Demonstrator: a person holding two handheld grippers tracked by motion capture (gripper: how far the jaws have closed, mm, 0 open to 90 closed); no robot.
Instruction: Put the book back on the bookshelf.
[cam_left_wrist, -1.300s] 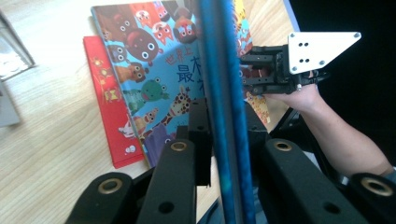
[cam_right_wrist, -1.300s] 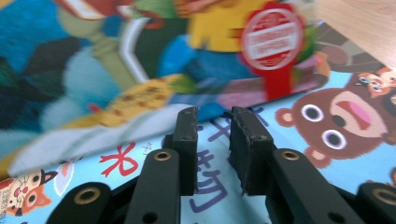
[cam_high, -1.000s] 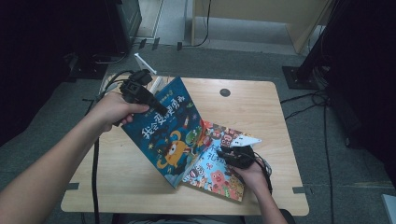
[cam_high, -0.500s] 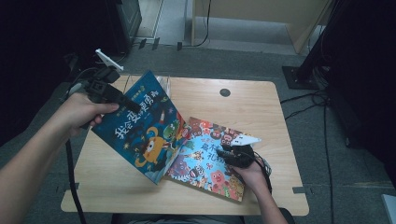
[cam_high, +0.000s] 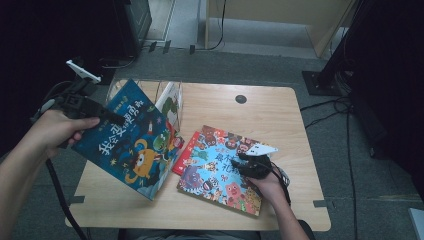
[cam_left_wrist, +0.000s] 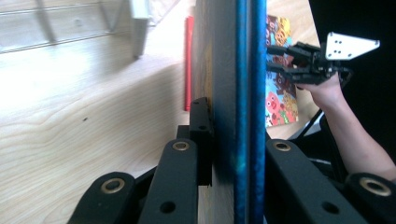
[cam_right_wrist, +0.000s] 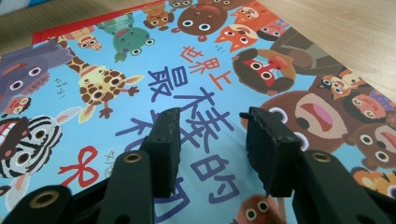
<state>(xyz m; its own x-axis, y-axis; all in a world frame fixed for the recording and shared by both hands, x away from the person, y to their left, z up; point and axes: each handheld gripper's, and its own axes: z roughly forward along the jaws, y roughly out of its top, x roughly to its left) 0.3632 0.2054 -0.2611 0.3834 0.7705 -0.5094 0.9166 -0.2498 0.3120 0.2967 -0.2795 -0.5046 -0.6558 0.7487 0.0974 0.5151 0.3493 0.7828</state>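
Left gripper (cam_high: 107, 117) fingers clamped on blue book (cam_high: 131, 142), tilted up at tabletop (cam_high: 280, 117) left. Right gripper (cam_high: 245, 162) fingers apart, just been opening, nothing between, over animal book (cam_high: 215, 170).

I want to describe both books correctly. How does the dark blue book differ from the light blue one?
The dark blue book is tilted, clamped by the left gripper; the light blue book lies flat under the open right gripper. The first's cover is night-dark, the second's crowded with animals. Both bear large Chinese titles.
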